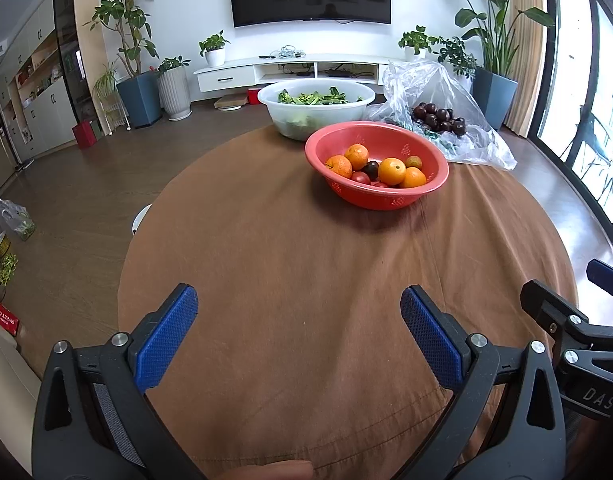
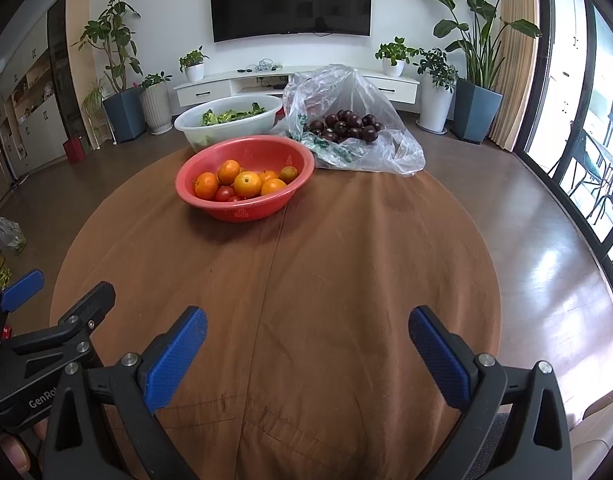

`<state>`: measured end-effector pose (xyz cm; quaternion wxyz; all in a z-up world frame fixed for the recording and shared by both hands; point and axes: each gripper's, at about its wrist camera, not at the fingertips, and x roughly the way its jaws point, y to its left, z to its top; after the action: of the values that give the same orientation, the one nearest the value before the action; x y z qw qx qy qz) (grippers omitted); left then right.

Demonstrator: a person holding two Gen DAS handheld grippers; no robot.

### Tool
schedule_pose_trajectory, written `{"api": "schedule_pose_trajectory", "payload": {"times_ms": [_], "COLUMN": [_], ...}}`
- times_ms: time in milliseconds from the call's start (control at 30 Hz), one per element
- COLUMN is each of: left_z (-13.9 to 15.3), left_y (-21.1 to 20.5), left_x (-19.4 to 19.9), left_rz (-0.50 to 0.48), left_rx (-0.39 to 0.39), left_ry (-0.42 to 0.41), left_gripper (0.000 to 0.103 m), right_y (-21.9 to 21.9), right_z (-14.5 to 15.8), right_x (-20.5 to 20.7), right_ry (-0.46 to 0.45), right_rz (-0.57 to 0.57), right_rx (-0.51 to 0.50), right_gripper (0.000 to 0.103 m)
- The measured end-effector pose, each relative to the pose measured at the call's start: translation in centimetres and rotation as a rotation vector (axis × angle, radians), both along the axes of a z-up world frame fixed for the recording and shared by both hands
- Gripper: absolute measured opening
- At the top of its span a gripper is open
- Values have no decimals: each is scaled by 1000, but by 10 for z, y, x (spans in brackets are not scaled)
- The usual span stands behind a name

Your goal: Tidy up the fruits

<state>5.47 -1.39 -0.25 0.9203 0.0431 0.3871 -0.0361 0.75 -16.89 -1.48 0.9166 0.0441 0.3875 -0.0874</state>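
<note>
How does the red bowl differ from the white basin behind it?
The red bowl is opaque red with perforated walls and holds oranges and small dark-red fruits; the white basin is translucent white, looks unperforated, and holds leafy greens. The red bowl sits nearer the camera, the white basin farther back. Both are round, upright and rest on the brown tablecloth.

My round table [image 1: 306, 280] wears a brown cloth — on it: red basin [image 1: 376, 196], white basin [image 1: 290, 120], plastic bag [image 1: 466, 144].

Under the tongs lies a brown matt cloth table cover [image 2: 346, 264], creased. Ahead stands a red perforated plastic bowl [image 2: 242, 210], smooth; behind it a clear crinkled glossy plastic bag [image 2: 386, 148].
</note>
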Motion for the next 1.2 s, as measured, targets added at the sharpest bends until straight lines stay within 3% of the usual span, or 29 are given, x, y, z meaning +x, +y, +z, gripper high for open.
{"api": "schedule_pose_trajectory", "payload": {"times_ms": [1200], "left_z": [1], "left_y": [0], "left_x": [0], "left_rz": [-1], "left_rx": [1], "left_ry": [2], "left_gripper": [103], "right_y": [-2], "right_z": [-5], "right_x": [1], "right_ry": [9], "right_rz": [-1], "right_rx": [1], "right_gripper": [103]}}
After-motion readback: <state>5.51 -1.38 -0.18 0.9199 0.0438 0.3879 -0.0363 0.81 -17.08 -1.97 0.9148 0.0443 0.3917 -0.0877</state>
